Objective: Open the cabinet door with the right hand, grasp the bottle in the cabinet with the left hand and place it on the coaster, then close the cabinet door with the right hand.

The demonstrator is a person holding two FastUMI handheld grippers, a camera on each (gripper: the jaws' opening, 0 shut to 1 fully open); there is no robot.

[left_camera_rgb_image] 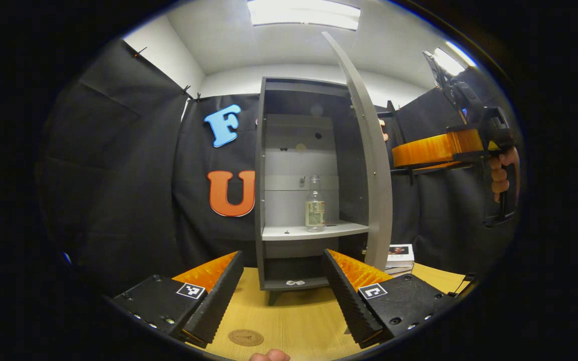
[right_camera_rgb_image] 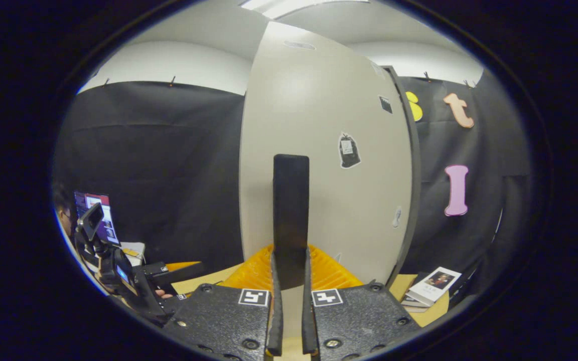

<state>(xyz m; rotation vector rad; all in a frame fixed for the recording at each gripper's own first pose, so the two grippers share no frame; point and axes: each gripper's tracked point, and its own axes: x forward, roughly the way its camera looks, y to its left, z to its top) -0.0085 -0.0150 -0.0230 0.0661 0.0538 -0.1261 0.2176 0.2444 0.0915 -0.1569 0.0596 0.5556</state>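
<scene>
The grey cabinet point(left_camera_rgb_image: 269, 165) stands open on the wooden table. Its pale door point(left_camera_rgb_image: 372, 165) is swung out toward me, edge-on in the left gripper view. A clear bottle point(left_camera_rgb_image: 314, 204) with a label stands upright on the middle shelf point(left_camera_rgb_image: 294, 231). My left gripper point(left_camera_rgb_image: 283, 255) is open, low in front of the cabinet and well short of the bottle. A round coaster point(left_camera_rgb_image: 245, 337) lies on the table between its fingers. My right gripper point(right_camera_rgb_image: 289, 260) is shut on the door's black vertical handle point(right_camera_rgb_image: 291, 200); from the left gripper view it point(left_camera_rgb_image: 439, 149) is beyond the door.
A small stack of books point(left_camera_rgb_image: 400, 255) lies on the table right of the cabinet, beside the open door point(right_camera_rgb_image: 319, 150). A lower cabinet shelf point(left_camera_rgb_image: 294, 284) holds a small pale item. In the right gripper view, the left gripper point(right_camera_rgb_image: 118, 276) and a screen point(right_camera_rgb_image: 96, 215) are far left.
</scene>
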